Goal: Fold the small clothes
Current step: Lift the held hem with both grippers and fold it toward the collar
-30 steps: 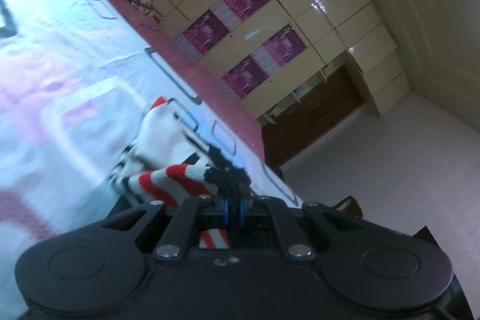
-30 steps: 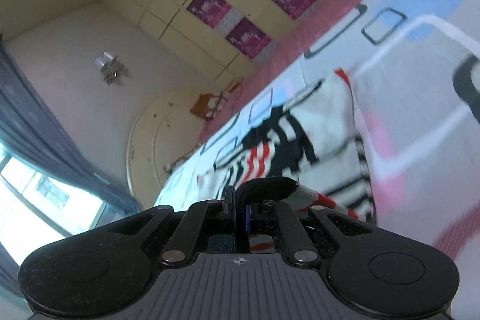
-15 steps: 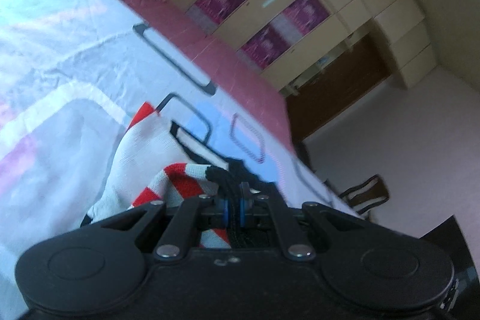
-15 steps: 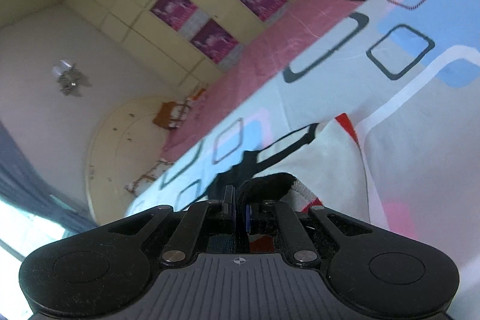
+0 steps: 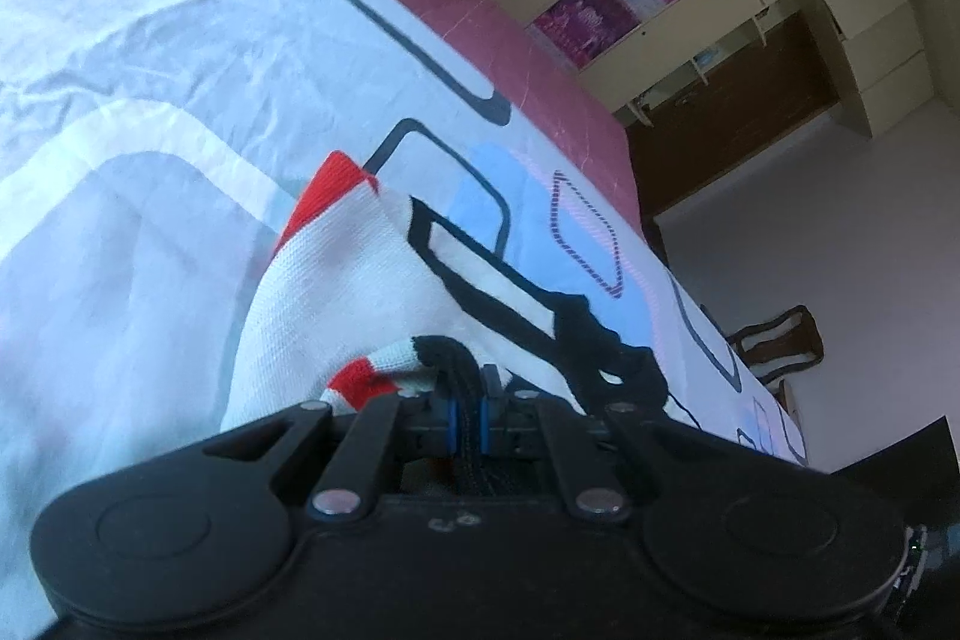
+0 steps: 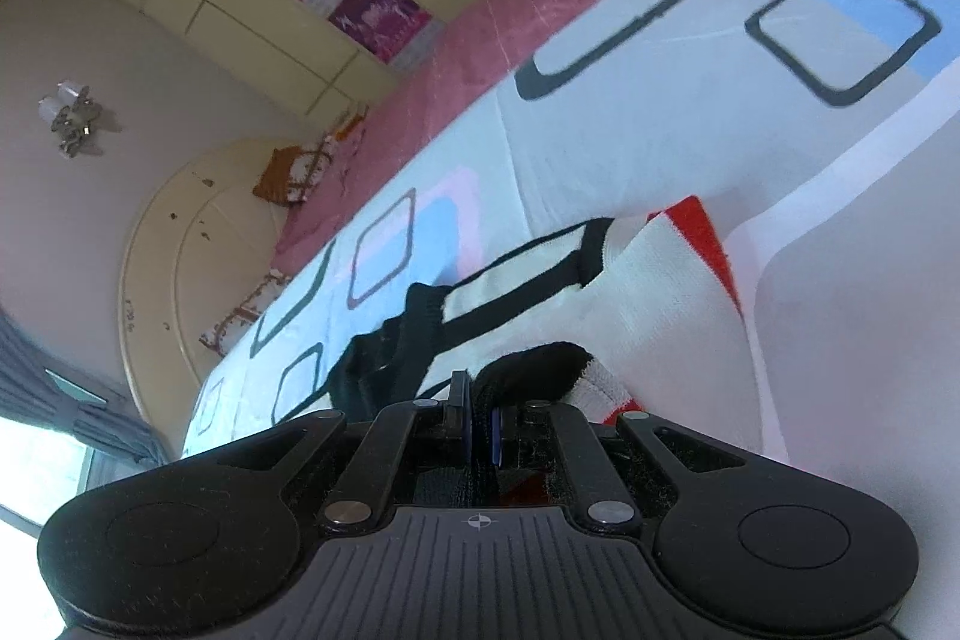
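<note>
Sweater sits right at your grippers, draped forward over the patterned bedsheet. Your left gripper is clamped on its black trim, your right gripper likewise.

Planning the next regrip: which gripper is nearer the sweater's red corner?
Left, slightly. From the left gripper the sweater runs a shorter way to its red corner than from the right gripper.

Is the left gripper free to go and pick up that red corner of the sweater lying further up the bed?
Probably not as things stand. The left gripper is shut on the sweater's black edge, so it would have to let go first. The red corner itself lies uncovered on the bedsheet.
</note>
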The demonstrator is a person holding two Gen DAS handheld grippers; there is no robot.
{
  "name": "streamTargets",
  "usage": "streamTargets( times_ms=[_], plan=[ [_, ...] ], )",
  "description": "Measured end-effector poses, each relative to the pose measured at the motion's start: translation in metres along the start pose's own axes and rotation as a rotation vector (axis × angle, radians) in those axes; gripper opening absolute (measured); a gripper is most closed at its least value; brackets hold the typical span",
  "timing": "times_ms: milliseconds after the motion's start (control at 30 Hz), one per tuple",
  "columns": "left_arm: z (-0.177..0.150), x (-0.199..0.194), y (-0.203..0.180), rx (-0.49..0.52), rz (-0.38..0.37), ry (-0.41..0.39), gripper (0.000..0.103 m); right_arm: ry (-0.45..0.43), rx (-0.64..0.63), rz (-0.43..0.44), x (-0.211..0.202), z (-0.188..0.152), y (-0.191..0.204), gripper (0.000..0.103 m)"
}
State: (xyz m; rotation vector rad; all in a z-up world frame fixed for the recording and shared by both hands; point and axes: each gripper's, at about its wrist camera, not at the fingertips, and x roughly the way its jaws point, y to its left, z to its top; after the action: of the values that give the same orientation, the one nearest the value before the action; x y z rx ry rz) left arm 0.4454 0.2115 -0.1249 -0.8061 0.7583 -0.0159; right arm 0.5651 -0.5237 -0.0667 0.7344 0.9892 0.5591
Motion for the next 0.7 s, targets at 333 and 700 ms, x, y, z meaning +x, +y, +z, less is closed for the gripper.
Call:
streamTargets(
  times_ms=[333, 700],
  plan=[
    [0.019, 0.023, 0.001, -0.016, -0.121, -0.004, 0.051, -0.01, 0.002, 0.013, 0.031, 0.013, 0.0, 0.045],
    [0.031, 0.01, -0.019, 0.177, -0.04, -0.081, 0.077, -0.149, -0.163, -0.049, 0.004, 0.019, 0.009, 0.079]
  ],
)
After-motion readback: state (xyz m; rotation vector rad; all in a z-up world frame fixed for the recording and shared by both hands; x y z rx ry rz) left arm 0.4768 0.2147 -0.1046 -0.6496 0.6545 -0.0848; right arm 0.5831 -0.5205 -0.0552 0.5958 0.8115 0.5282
